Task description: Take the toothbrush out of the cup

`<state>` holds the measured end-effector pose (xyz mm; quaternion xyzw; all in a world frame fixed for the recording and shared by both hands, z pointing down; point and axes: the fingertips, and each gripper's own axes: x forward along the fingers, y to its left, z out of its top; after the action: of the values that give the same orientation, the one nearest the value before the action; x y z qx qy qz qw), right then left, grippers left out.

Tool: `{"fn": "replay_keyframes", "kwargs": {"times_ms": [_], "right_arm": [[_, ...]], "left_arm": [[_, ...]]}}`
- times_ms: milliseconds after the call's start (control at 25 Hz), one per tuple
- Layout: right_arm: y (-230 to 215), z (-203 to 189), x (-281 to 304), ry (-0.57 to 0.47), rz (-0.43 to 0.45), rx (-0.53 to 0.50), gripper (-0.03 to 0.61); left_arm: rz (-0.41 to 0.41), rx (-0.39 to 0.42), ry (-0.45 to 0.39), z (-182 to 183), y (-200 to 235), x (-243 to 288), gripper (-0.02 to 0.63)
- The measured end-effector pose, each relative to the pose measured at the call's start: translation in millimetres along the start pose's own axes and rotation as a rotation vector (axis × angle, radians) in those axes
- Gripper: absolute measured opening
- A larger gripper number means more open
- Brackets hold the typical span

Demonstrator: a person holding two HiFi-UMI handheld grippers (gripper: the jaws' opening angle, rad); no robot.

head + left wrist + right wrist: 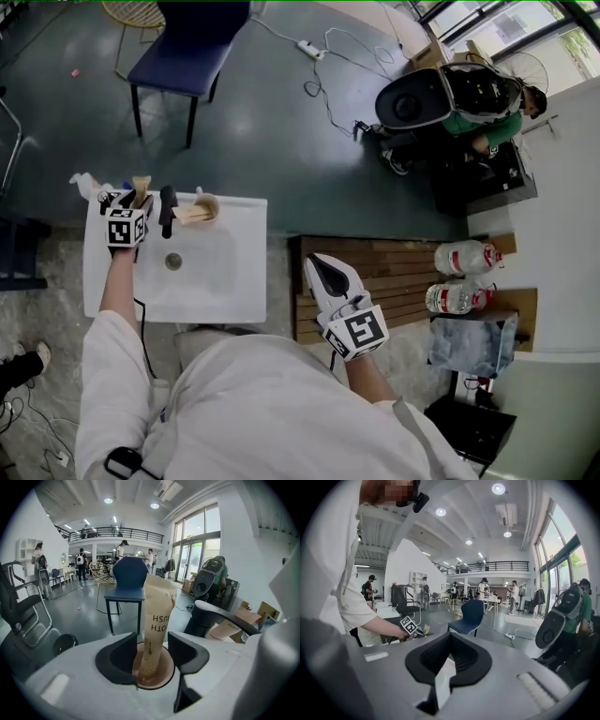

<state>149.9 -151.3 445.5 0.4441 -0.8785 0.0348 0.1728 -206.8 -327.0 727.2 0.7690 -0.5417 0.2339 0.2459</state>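
Left gripper (pixel 152 644) released, straddling the toothbrush (pixel 158 606) in the cup (pixel 165 677); we're aiming for square clamp, straight lift (right gripper (pixel 449 665) clenched, empty).

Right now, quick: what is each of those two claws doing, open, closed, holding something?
Left gripper: open, jaws either side of the wrapped toothbrush in the cup, not pressing it.
Right gripper: shut, holding nothing.

Toothbrush (pixel 158 616): tan paper sleeve, dark lettering.
Cup (pixel 163 674): brown.
Sink (pixel 230 281): white.
Chair (pixel 192 37): dark blue.
Floor (pixel 272 122): dark grey-green.
Decking (pixel 398 277): brown.
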Motion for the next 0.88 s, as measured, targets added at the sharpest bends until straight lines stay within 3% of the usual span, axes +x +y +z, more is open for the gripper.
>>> {"fn": "replay_keyframes", "kwargs": {"times_ms": [160, 880], "right_arm": [[-2.5, 0.3, 1.2, 0.005, -0.002, 0.005, 0.005], [-12.8, -3.3, 10.1, 0.01, -0.001, 0.022, 0.005]], "left_arm": [[0.001, -0.004, -0.001, 1.9, 0.6, 2.6, 0.21], [0.025, 0.019, 0.007, 2.5, 4.4, 11.6, 0.049]]}}
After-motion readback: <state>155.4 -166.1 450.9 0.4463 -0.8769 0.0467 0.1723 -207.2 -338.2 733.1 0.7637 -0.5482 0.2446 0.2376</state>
